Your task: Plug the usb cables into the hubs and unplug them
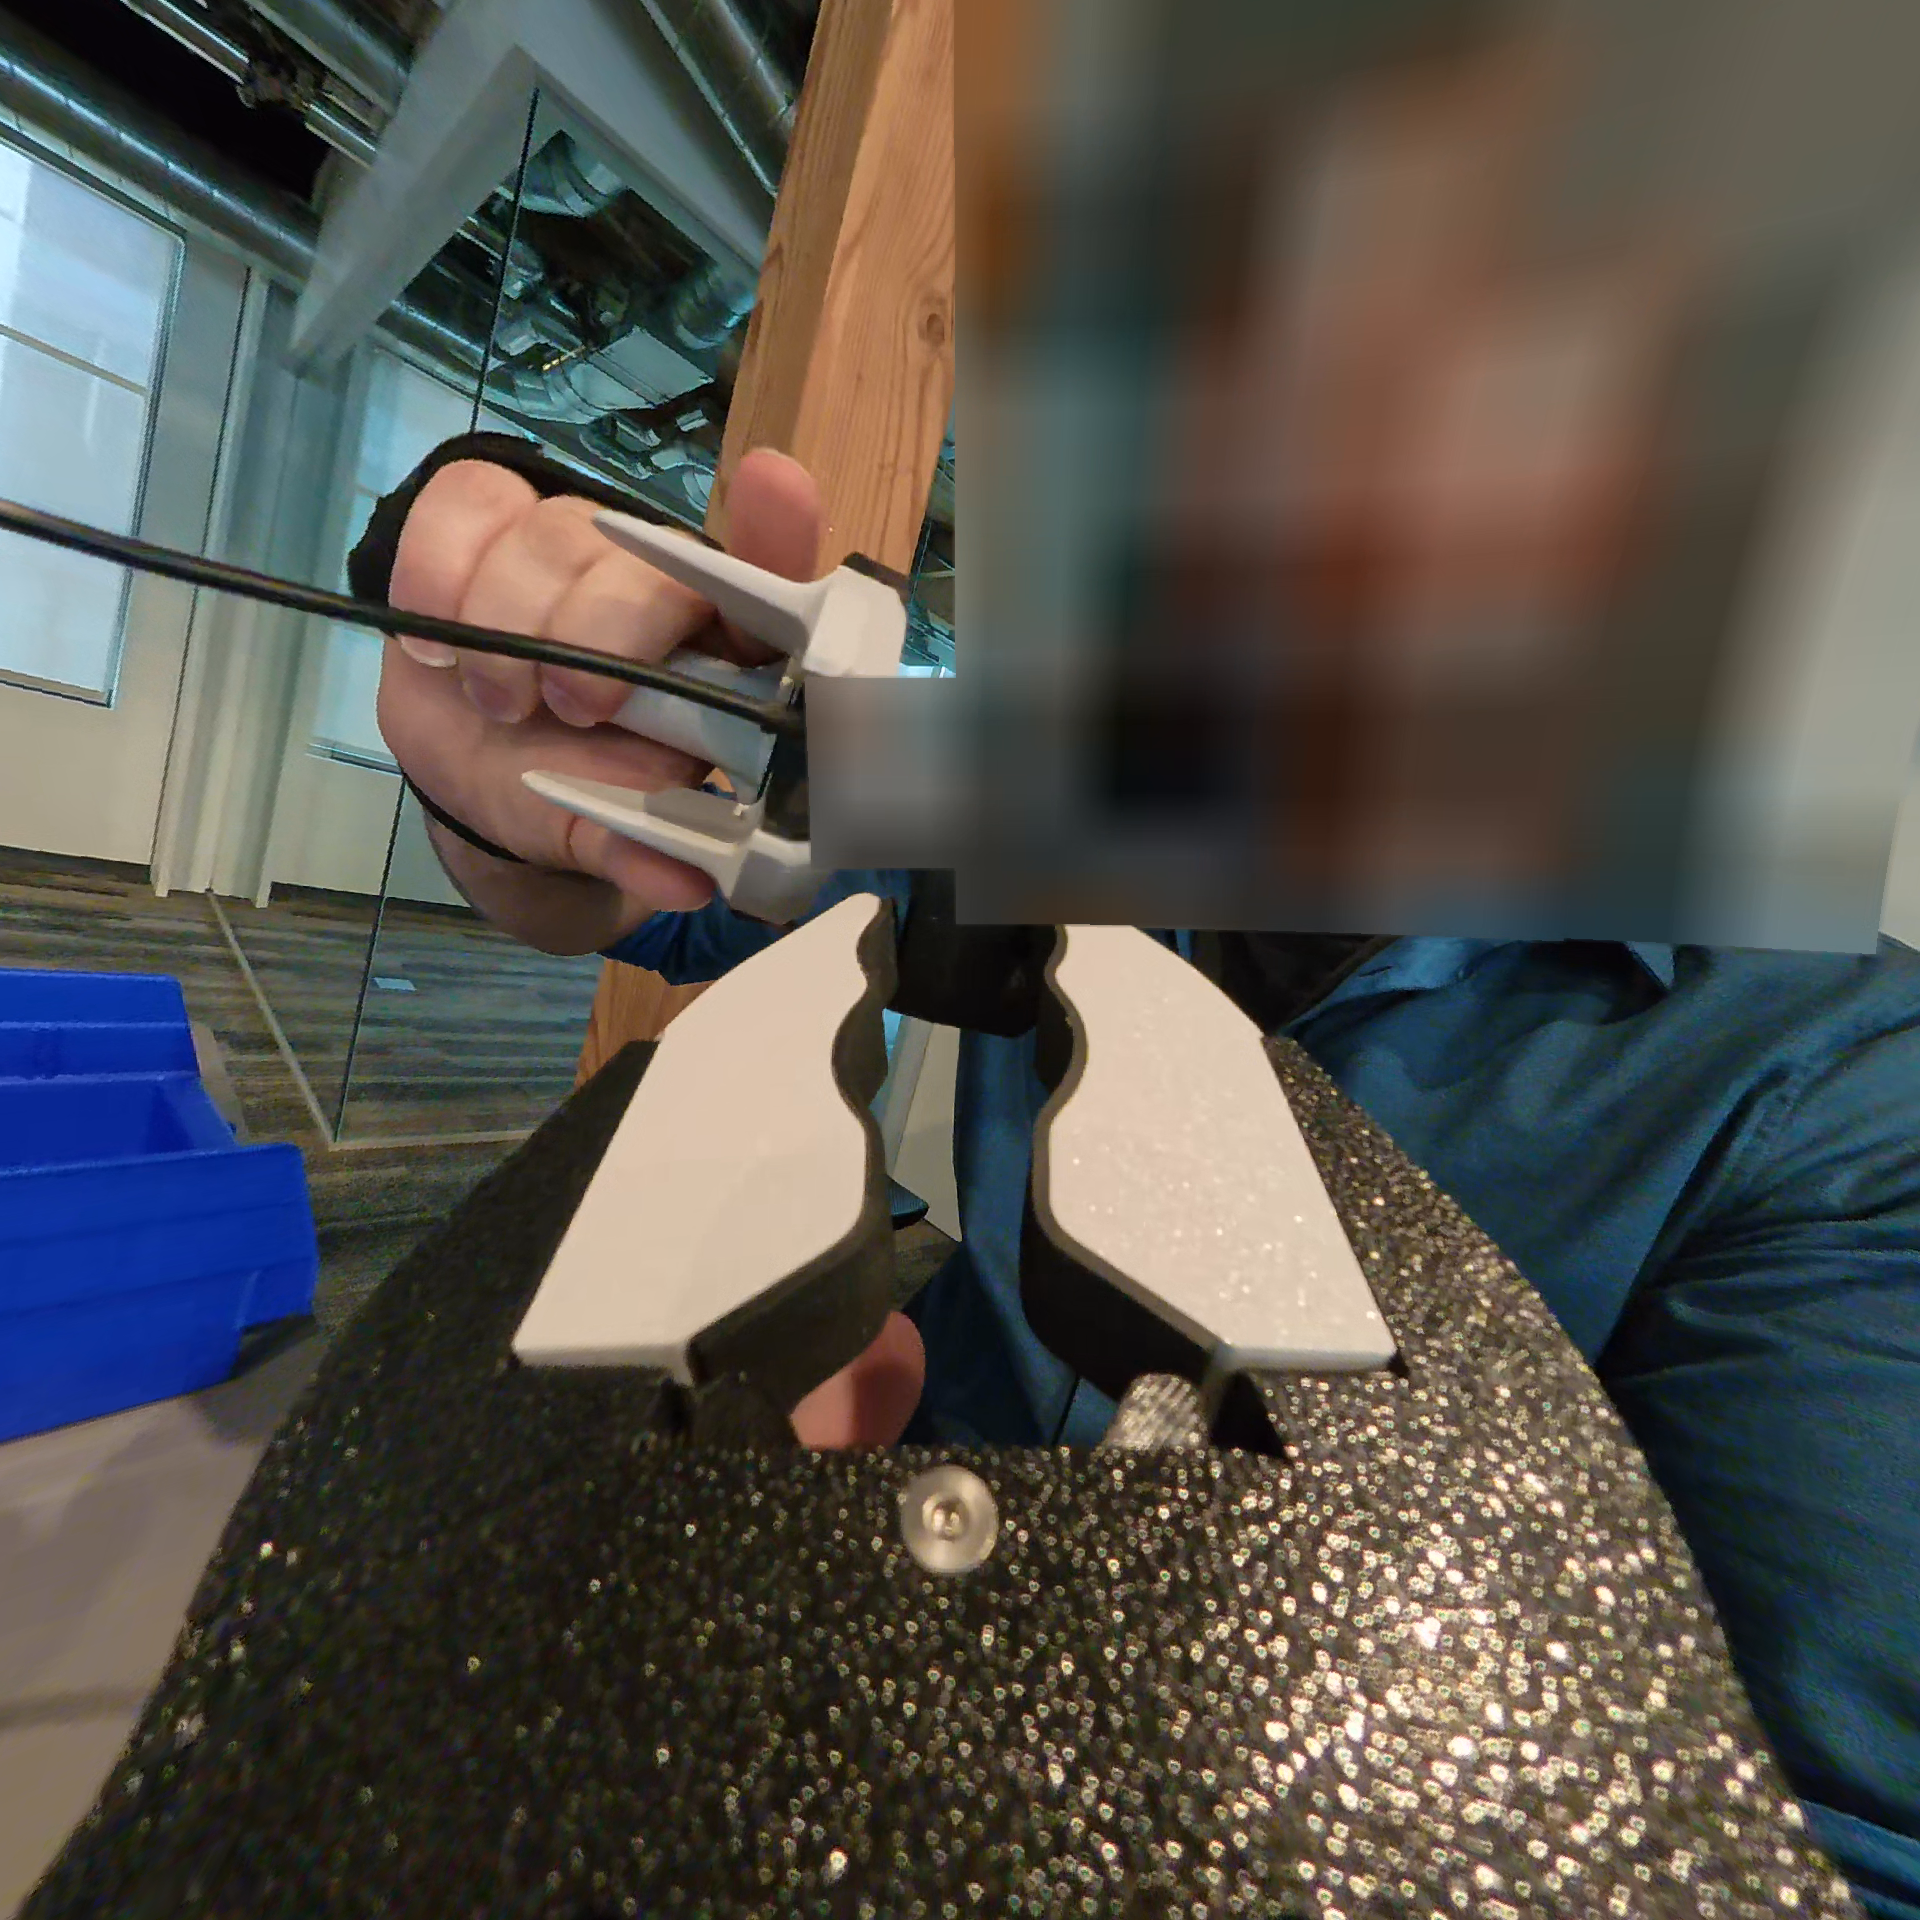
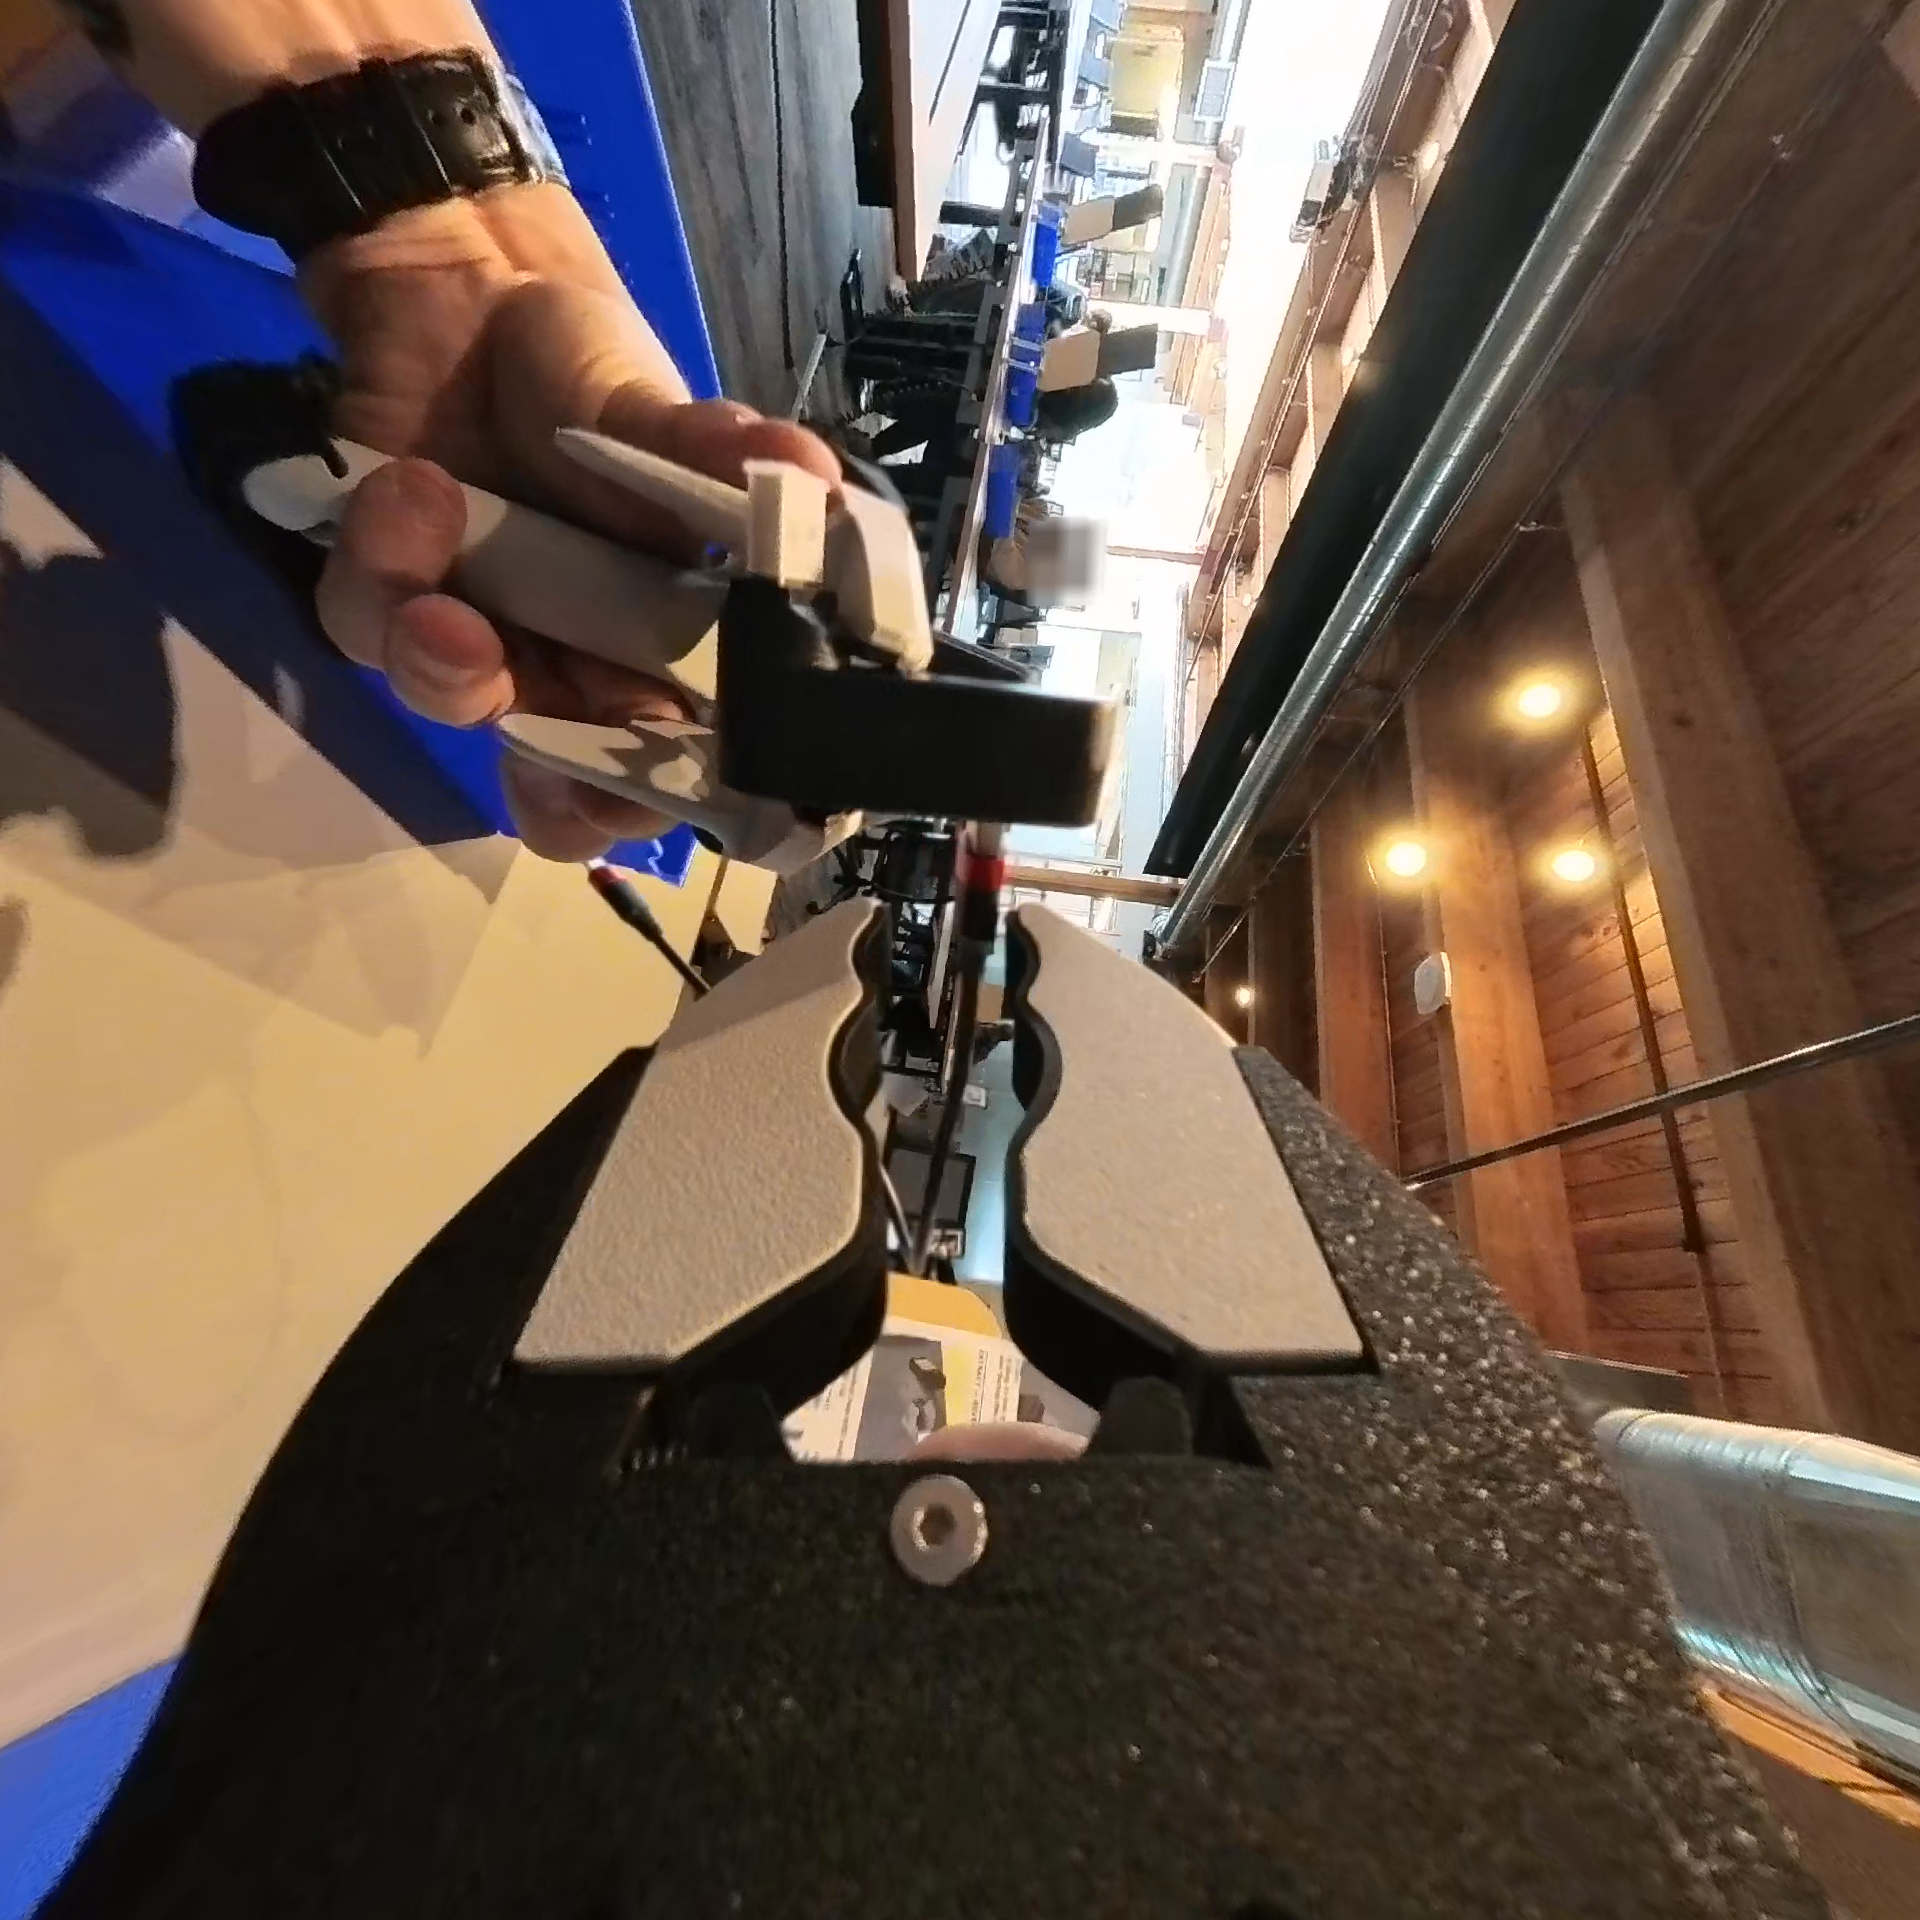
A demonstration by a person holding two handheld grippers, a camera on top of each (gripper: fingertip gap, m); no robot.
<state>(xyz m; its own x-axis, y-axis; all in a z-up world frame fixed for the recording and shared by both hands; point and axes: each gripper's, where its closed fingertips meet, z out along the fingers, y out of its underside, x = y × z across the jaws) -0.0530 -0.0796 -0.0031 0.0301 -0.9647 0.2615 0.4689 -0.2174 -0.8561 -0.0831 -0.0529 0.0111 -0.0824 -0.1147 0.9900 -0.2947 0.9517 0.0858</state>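
Above the tabletop [image 2: 208, 1039], the left tongs [image 1: 966, 927] are clamped on what looks to be a small black hub [image 1: 966, 987], while the right tongs [image 2: 948, 925] straddle the light, limp cable [image 2: 961, 1039], grip unclear, so I judge its stiff red-banded plug [image 2: 982, 868] the better hold.

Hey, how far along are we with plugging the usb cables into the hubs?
Nothing looks finished yet. In hand: the left gripper is shut on a black block, probably a hub, and a red-banded plug sits just past the right gripper; whether it is seated in anything, I cannot tell. Left: a second red-tipped cable lies loose on the table, plus all the unplugging.
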